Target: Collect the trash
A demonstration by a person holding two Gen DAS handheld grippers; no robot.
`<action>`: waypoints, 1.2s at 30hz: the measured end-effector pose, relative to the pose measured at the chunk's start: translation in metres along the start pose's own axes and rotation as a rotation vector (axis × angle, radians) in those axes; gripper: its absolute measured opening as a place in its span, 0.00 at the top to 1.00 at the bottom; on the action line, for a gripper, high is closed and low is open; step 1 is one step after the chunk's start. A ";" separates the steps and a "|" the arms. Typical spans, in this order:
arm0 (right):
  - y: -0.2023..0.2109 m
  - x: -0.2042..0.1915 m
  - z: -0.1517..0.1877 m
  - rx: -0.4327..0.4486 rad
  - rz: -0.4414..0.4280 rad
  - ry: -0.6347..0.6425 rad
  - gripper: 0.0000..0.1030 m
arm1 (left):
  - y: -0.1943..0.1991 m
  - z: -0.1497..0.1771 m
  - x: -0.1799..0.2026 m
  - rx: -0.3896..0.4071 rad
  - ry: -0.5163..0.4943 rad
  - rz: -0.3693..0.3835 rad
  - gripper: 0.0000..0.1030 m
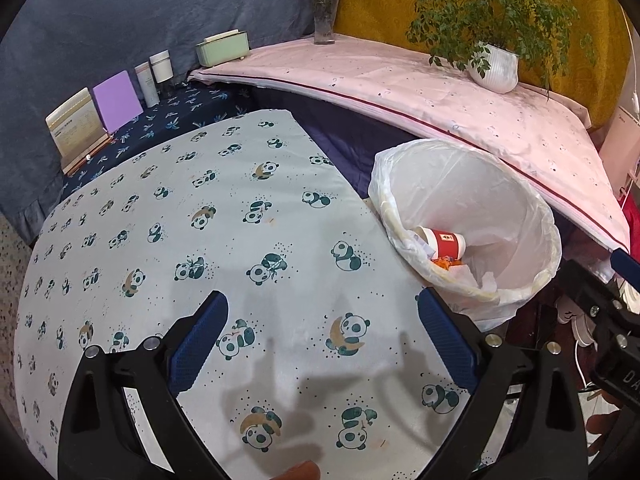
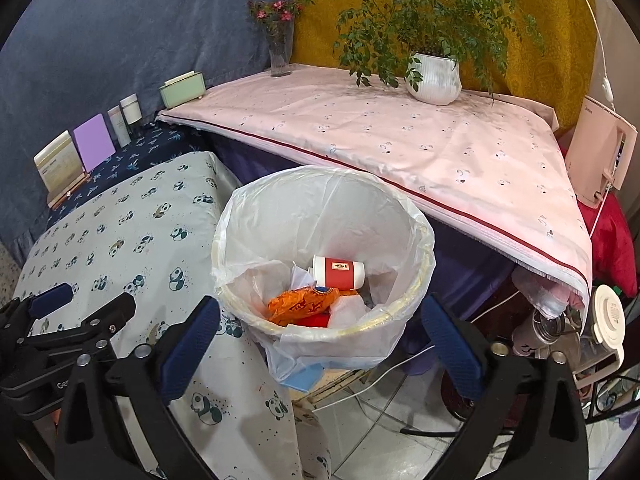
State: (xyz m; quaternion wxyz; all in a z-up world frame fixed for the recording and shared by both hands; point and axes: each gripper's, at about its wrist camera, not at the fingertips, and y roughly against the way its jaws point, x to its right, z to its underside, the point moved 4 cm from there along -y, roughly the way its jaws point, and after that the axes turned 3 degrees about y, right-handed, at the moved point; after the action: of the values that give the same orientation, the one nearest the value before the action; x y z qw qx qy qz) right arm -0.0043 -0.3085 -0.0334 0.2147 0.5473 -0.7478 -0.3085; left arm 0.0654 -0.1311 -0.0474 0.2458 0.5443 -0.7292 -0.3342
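Bin point(image 2: 320, 216) with red cup point(image 2: 338, 272), orange wrapper point(image 2: 296, 302) inside

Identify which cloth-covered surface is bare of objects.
The panda-print cloth surface beside the bin; the pink cloth surface carries a glass flower vase and white plant pot.

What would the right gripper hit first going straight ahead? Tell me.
Probably the trash inside the lined bin: the open right gripper points into its mouth, toward the orange wrapper and red paper cup. Depth is unclear, so the near rim might come first.
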 end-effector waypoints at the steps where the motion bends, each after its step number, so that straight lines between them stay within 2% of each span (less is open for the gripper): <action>1: 0.002 0.000 0.001 0.008 -0.004 -0.001 0.07 | 0.000 0.001 0.001 -0.002 -0.004 -0.002 0.11; 11: 0.008 0.001 0.007 0.027 0.007 0.016 0.07 | 0.001 0.009 0.006 -0.013 -0.013 -0.005 0.11; 36: 0.005 0.007 0.015 0.004 0.020 0.013 0.07 | 0.003 0.013 0.017 -0.018 -0.031 -0.017 0.11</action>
State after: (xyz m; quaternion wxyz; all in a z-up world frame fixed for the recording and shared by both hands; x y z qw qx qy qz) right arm -0.0203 -0.3107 -0.0408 0.2217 0.5420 -0.7525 -0.3014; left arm 0.0490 -0.1438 -0.0535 0.2366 0.5430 -0.7252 -0.3512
